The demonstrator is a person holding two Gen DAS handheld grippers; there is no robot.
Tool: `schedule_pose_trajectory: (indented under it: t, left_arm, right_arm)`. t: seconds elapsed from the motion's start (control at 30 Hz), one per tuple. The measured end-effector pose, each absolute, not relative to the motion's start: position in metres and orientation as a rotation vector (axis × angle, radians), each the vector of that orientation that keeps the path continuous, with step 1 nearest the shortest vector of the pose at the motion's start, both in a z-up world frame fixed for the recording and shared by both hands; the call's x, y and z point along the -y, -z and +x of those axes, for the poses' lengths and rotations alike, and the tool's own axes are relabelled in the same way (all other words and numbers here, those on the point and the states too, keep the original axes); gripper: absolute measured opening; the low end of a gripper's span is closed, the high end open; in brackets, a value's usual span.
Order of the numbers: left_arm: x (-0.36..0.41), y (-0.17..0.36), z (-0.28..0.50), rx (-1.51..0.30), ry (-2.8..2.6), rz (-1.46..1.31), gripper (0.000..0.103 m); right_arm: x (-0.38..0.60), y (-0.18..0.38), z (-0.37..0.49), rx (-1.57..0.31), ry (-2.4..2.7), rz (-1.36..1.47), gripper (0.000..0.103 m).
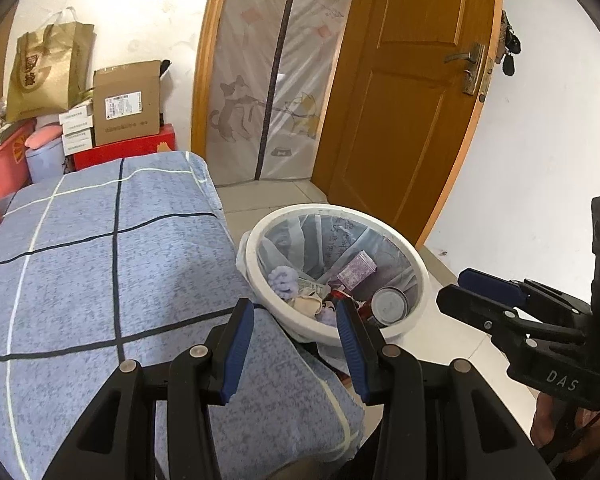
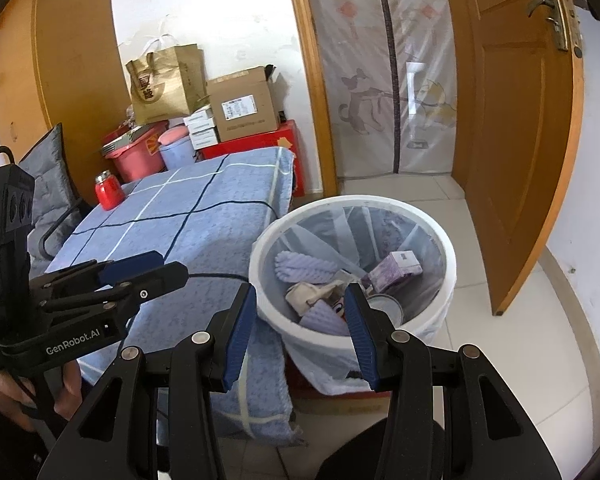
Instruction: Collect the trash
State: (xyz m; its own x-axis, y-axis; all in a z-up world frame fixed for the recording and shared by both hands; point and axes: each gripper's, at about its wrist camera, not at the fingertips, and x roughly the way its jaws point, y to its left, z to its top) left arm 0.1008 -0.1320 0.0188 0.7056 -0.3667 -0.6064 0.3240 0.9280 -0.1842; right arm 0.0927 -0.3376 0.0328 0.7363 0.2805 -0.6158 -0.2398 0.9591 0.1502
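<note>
A white trash bin (image 1: pixel 417 280) (image 2: pixel 447 276) lined with a clear bag stands on the floor beside the blue checked table. Inside lie a purple carton (image 1: pixel 357 270) (image 2: pixel 397 266), a lilac knobbly piece (image 1: pixel 284 280) (image 2: pixel 303 266), crumpled paper (image 2: pixel 311 294) and a round tin lid (image 1: pixel 389 304). My left gripper (image 1: pixel 296 312) hovers open and empty over the table corner, just short of the bin. My right gripper (image 2: pixel 300 300) is open and empty too, held above the bin's near rim. Each gripper shows in the other's view, the right one (image 1: pixel 465 284) and the left one (image 2: pixel 160 266).
The table's blue cloth (image 1: pixel 100 260) (image 2: pixel 188 224) carries a red flask (image 2: pixel 108 190) at its far corner. Boxes, a paper bag (image 1: pixel 46 72) and red tubs are stacked against the back wall. A wooden door (image 1: pixel 411 100) stands open beside a curtained doorway. White tile floor lies right of the bin.
</note>
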Motion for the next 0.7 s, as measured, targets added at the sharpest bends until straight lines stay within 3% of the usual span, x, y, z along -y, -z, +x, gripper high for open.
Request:
schedule_pose_trajectory:
  t: [0.7]
  left_arm:
    - [0.124, -0.021, 0.057, -0.668, 0.351, -0.054, 0.043]
  right_arm:
    - [0.339, -0.041, 0.052, -0.655, -0.293, 0.057, 0.047]
